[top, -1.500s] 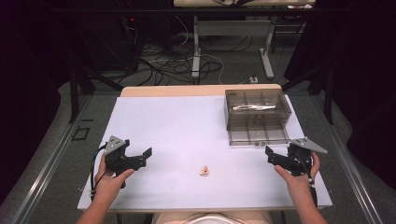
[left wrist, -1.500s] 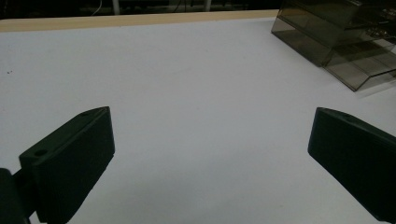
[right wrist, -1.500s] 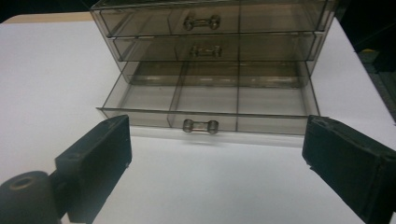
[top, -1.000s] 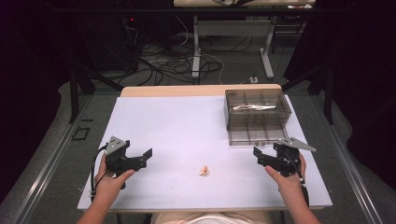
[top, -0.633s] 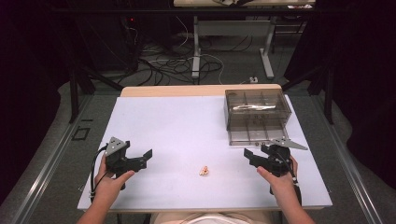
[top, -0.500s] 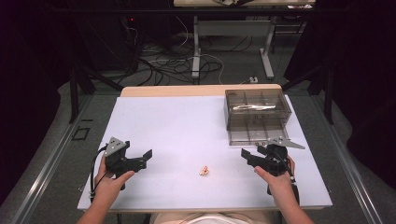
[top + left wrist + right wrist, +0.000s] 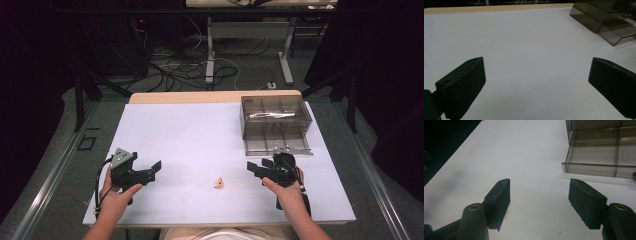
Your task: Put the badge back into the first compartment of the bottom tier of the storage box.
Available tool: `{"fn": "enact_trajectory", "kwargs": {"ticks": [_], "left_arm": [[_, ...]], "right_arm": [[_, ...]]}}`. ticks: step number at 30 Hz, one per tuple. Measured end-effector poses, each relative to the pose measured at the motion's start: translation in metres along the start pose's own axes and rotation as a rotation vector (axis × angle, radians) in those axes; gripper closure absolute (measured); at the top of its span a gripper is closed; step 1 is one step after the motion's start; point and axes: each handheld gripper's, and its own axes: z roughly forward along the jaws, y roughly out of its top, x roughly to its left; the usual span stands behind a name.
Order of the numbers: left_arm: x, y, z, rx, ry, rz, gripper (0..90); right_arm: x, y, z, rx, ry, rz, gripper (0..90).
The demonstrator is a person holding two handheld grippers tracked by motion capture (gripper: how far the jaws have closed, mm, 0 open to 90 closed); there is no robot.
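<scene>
A small tan piece [image 7: 218, 183] lies on the white table [image 7: 200, 135] near the front edge, between both hands. My left gripper [image 7: 154, 170] is held at the front left, well to the left of the piece; its jaws stand wide open with bare table between them [image 7: 536, 82]. My right gripper [image 7: 254, 171] points left, a short way to the right of the piece. Its jaws have just been closing partway, but they are still apart with nothing between them [image 7: 539, 195].
A smoky clear compartment box [image 7: 275, 125] stands at the back right of the table, just behind the right gripper, and also appears as the box [image 7: 596, 152] and the box [image 7: 604, 20]. A small metal part [image 7: 285, 149] sits at its front rim.
The right hand has slid left along the table front, from the right edge toward the tan piece, and its jaws have narrowed. The left hand has stayed put.
</scene>
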Motion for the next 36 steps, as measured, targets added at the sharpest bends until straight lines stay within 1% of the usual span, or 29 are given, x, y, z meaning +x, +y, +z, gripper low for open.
{"fn": "enact_trajectory", "kwargs": {"ticks": [2, 5, 9, 11, 12, 13, 14, 15, 16, 17, 18, 21, 23, 24, 25, 27, 29, 30, 31, 33, 34, 35, 36], "left_arm": [[0.0, 0.0, 0.0, -0.002, -0.001, 0.0, 1.1], [0.0, 0.0, -0.001, -0.001, -0.002, 0.001, 1.2], [0.0, 0.0, -0.001, -0.001, -0.005, 0.001, 1.2], [0.001, 0.0, -0.001, 0.0, -0.006, -0.001, 1.2], [0.001, 0.0, -0.001, 0.0, -0.005, -0.002, 1.2], [0.001, -0.001, -0.001, 0.0, -0.005, -0.002, 1.2], [0.001, -0.001, -0.001, 0.0, -0.005, -0.002, 1.2], [0.001, 0.0, -0.001, 0.0, -0.007, -0.002, 1.2], [0.001, 0.0, -0.001, 0.0, -0.007, -0.002, 1.2], [0.001, -0.001, -0.001, 0.0, -0.006, -0.001, 1.2], [0.001, -0.001, -0.001, 0.0, -0.007, 0.001, 1.2], [0.001, -0.001, -0.001, 0.001, -0.006, 0.001, 1.2], [0.0, -0.001, -0.001, 0.002, -0.007, 0.0, 1.2], [0.001, -0.001, -0.001, 0.002, -0.006, 0.001, 1.2], [0.001, -0.001, -0.001, 0.002, -0.007, 0.001, 1.2], [0.001, -0.001, -0.001, 0.002, -0.007, 0.002, 1.2], [0.001, -0.001, -0.001, 0.003, -0.007, 0.001, 1.2], [0.001, -0.001, -0.001, 0.003, -0.007, 0.001, 1.2], [0.001, -0.001, -0.001, 0.003, -0.007, 0.001, 1.2], [0.001, -0.001, -0.001, 0.004, -0.006, 0.001, 1.2], [0.001, -0.001, -0.001, 0.004, -0.006, 0.002, 1.2], [0.001, -0.001, -0.001, 0.004, -0.005, 0.002, 1.2], [0.001, -0.001, -0.001, 0.004, -0.005, 0.002, 1.2]], "right_arm": [[0.004, 0.0, 0.002, 0.019, 0.005, 0.02, 33.8], [0.007, 0.0, 0.007, 0.048, 0.011, 0.028, 35.0], [0.014, -0.001, 0.014, 0.093, 0.004, 0.053, 35.8], [0.017, -0.002, 0.019, 0.106, 0.008, 0.059, 35.7], [0.018, -0.003, 0.021, 0.115, 0.001, 0.059, 35.7], [0.02, -0.003, 0.023, 0.127, 0.008, 0.072, 35.8], [0.021, -0.003, 0.026, 0.127, 0.026, 0.074, 35.9], [0.023, -0.004, 0.028, 0.138, 0.026, 0.087, 37.0], [0.024, -0.004, 0.031, 0.136, 0.034, 0.087, 38.5], [0.026, -0.005, 0.032, 0.146, 0.049, 0.102, 39.2], [0.028, -0.005, 0.034, 0.153, 0.048, 0.106, 40.3], [0.03, -0.006, 0.037, 0.15, 0.061, 0.112, 40.9], [0.031, -0.008, 0.041, 0.158, 0.08, 0.139, 41.1], [0.031, -0.008, 0.042, 0.16, 0.078, 0.143, 41.5], [0.03, -0.009, 0.044, 0.161, 0.091, 0.157, 41.6], [0.031, -0.01, 0.046, 0.169, 0.091, 0.185, 43.2], [0.031, -0.012, 0.048, 0.166, 0.09, 0.181, 44.0], [0.031, -0.012, 0.048, 0.179, 0.097, 0.183, 44.1], [0.031, -0.013, 0.05, 0.177, 0.097, 0.18, 44.2], [0.031, -0.014, 0.051, 0.176, 0.096, 0.187, 44.2], [0.031, -0.016, 0.053, 0.194, 0.092, 0.186, 44.2], [0.031, -0.017, 0.054, 0.193, 0.098, 0.186, 44.3], [0.031, -0.018, 0.055, 0.203, 0.104, 0.193, 44.5]]}}
